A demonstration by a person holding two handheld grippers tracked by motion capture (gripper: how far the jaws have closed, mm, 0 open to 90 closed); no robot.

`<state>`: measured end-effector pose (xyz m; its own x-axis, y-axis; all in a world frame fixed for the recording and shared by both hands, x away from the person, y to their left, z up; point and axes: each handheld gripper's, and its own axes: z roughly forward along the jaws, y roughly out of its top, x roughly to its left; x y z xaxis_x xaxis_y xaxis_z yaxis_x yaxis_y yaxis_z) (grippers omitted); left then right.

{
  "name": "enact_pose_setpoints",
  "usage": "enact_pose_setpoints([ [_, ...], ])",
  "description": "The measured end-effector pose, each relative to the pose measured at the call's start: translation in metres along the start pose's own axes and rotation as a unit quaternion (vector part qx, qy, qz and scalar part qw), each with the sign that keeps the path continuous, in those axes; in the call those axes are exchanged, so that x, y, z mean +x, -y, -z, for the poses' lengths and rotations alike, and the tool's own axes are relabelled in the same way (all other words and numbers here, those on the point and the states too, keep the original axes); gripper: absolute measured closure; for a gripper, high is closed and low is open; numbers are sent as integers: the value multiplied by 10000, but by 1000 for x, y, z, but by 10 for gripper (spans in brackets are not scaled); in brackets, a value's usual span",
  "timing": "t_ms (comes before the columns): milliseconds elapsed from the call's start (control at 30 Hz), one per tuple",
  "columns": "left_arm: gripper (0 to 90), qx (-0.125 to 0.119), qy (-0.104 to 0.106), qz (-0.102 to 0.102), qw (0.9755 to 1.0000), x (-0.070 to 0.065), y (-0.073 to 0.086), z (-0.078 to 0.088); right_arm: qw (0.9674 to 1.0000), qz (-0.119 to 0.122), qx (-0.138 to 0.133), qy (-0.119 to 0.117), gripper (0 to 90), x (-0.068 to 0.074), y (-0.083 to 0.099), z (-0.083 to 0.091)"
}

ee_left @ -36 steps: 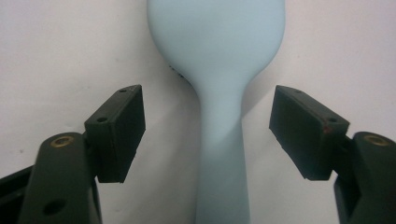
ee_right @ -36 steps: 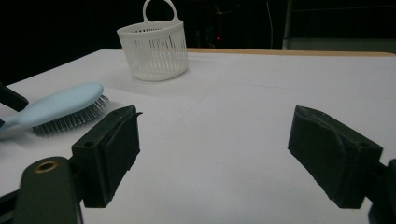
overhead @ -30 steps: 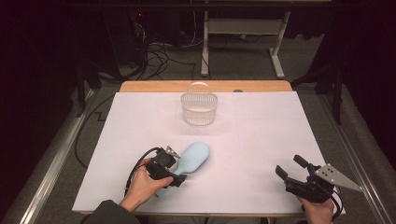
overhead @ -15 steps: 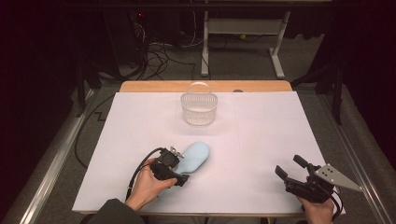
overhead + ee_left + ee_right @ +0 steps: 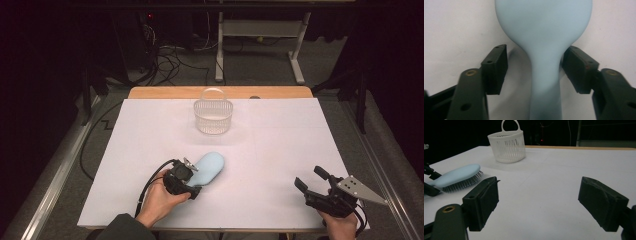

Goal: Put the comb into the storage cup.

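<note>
Bristles face down on the white table, so the pale blue hairbrush lies steady with its narrow handle toward the left gripper. Its jaws have just been closing around that handle; one pad still stands clear. The right gripper waits wide open and empty, near the table's front edge, and the white basket stands well beyond.

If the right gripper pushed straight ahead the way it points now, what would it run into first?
Probably nothing close: the right gripper has open jaws with bare white table ahead. The hairbrush and white basket lie off to its left, though depth is hard to judge.
</note>
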<state>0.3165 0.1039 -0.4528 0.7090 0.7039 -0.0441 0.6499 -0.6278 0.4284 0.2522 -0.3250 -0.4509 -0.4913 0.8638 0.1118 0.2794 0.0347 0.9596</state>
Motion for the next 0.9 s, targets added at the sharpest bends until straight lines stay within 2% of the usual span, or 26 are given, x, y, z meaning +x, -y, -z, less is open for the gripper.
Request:
enact_pose_setpoints([
  [200, 560, 37, 35, -86, 9999, -2, -3, 1, 10000, -6, 9, 2, 174, 0, 0, 0],
  [533, 624, 240, 44, -60, 9997, -1, -9, 1, 10000, -1, 17, -4, 174, 0, 0, -1],
  [900, 690, 183, 149, -74, 9997, 3, -8, 2, 10000, 14, 21, 1, 176, 0, 0, 0],
])
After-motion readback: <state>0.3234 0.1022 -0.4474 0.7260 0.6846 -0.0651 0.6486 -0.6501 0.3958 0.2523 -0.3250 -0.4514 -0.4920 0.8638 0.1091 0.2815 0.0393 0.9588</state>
